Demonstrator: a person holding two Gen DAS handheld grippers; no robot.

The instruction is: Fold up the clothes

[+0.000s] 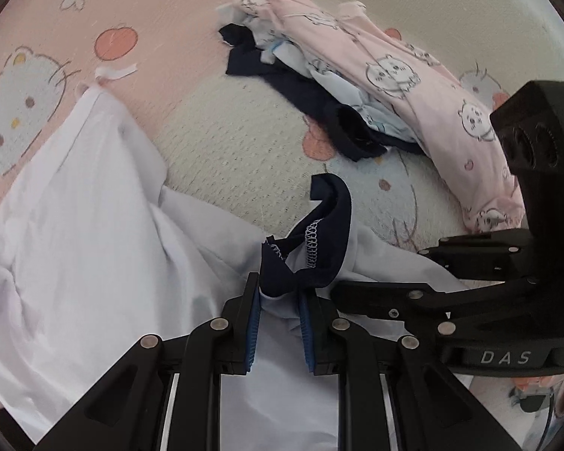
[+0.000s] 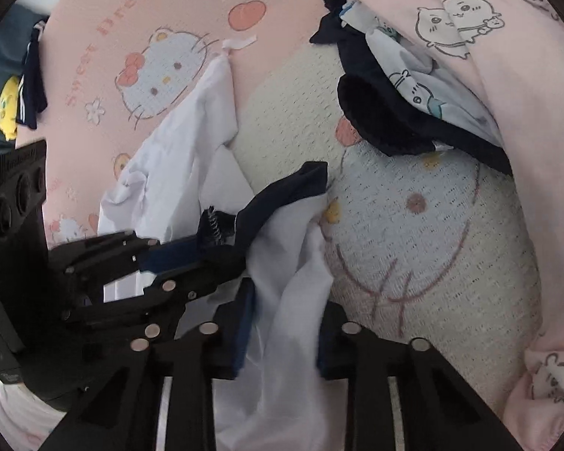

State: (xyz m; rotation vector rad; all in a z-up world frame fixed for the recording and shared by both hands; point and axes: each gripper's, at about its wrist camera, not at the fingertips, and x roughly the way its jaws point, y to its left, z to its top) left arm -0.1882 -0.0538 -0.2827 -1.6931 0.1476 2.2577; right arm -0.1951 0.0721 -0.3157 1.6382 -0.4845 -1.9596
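A white shirt [image 1: 94,225] with a navy collar [image 1: 319,233] lies crumpled on a cartoon-print bed sheet [image 1: 225,139]. My left gripper [image 1: 280,293] has its jaws closed on the navy collar and the white cloth under it. My right gripper [image 2: 285,323] has its jaws closed on a fold of the white shirt [image 2: 293,300] just beside the collar [image 2: 282,195]. The two grippers sit close together; the right one [image 1: 470,289] shows in the left wrist view, the left one [image 2: 161,263] in the right wrist view.
A pile of clothes lies further back: a pink cartoon-print garment [image 1: 413,75], a light blue one [image 1: 342,86] and a navy one [image 1: 304,86]. In the right wrist view the pile [image 2: 413,86] is at upper right. A navy striped garment [image 2: 32,86] lies at far left.
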